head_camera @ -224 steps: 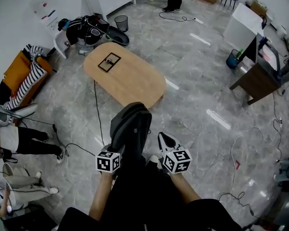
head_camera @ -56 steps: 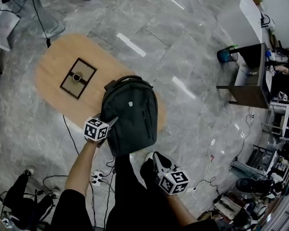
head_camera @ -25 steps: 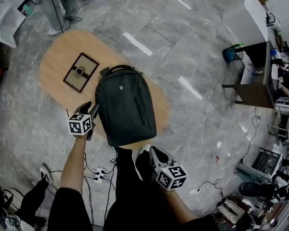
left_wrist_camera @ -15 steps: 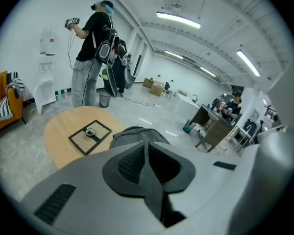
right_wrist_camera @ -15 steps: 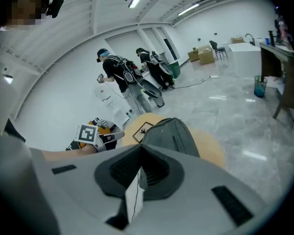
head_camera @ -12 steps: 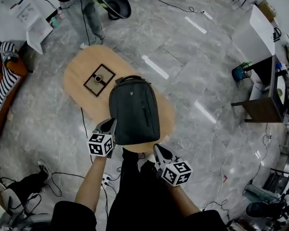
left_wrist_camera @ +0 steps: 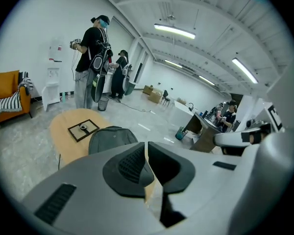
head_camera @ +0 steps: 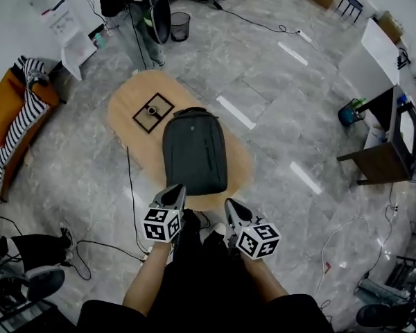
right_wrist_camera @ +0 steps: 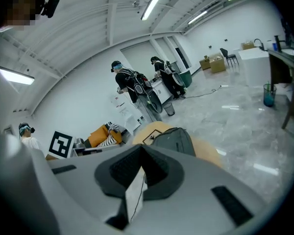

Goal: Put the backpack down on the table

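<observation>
The dark grey backpack (head_camera: 194, 151) lies flat on the oval wooden table (head_camera: 128, 103), its handle pointing away from me. Neither gripper touches it. My left gripper (head_camera: 176, 191) is shut and empty, held in front of my body short of the table's near edge. My right gripper (head_camera: 231, 206) hangs beside it, also shut with nothing in it. In the left gripper view the backpack (left_wrist_camera: 111, 137) shows beyond the closed left gripper (left_wrist_camera: 147, 153). In the right gripper view the backpack (right_wrist_camera: 174, 138) lies past the shut right gripper (right_wrist_camera: 142, 163).
A black square frame (head_camera: 152, 112) with a small object lies on the table beyond the backpack. People (head_camera: 135, 5) stand behind the table near a bin (head_camera: 180, 28). An orange sofa (head_camera: 14, 109) is at left, a dark side table (head_camera: 374, 158) at right. Cables (head_camera: 135, 207) run across the floor.
The backpack, carried earlier, now rests on the table. My left gripper has left its side, closed, and drawn back up beside the right one. The table looks farther off.
</observation>
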`<state>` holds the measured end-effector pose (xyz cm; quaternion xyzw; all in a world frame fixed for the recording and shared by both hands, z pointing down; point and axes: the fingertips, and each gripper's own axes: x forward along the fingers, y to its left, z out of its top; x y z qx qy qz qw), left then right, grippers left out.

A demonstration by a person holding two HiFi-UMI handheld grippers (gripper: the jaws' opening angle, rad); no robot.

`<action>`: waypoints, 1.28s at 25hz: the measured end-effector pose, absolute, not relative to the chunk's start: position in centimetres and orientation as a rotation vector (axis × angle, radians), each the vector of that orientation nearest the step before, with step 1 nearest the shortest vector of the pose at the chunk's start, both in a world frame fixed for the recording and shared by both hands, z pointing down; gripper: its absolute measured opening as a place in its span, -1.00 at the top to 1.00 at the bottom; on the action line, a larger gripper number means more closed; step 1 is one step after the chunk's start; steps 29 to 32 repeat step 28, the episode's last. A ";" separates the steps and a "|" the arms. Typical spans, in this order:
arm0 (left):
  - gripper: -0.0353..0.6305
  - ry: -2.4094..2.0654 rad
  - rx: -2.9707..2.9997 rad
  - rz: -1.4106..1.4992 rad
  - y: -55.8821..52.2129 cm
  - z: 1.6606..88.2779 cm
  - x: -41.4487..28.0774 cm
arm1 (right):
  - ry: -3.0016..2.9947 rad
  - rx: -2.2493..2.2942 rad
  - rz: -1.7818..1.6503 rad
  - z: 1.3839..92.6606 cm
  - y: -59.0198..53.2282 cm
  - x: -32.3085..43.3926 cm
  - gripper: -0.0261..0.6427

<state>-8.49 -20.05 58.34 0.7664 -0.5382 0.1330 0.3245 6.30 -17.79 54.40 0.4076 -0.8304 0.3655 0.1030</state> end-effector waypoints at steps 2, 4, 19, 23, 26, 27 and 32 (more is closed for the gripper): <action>0.80 -1.426 2.013 0.345 -18.8 57.3 -7.4 | -2.461 1.198 1.066 54.0 -17.0 7.1 0.89; 0.80 -1.438 2.011 0.337 -17.4 56.4 -6.3 | -2.472 1.187 1.056 53.7 -16.0 7.9 0.89; 0.80 -1.404 2.083 0.384 -11.1 54.9 -0.8 | -2.578 1.128 0.891 50.9 -12.0 9.1 0.89; 0.80 -1.400 2.083 0.391 -10.9 54.8 -0.8 | -2.594 1.122 0.866 50.2 -11.8 8.9 0.89; 0.80 -1.394 2.083 0.397 -10.7 55.0 -0.6 | -2.596 1.120 0.857 50.2 -11.4 9.0 0.89; 0.80 -1.391 2.083 0.400 -10.6 55.1 -0.5 | -2.594 1.119 0.857 50.3 -11.2 9.1 0.89; 0.80 -1.387 2.082 0.403 -10.5 55.2 -0.3 | -2.593 1.117 0.858 50.4 -11.0 9.1 0.89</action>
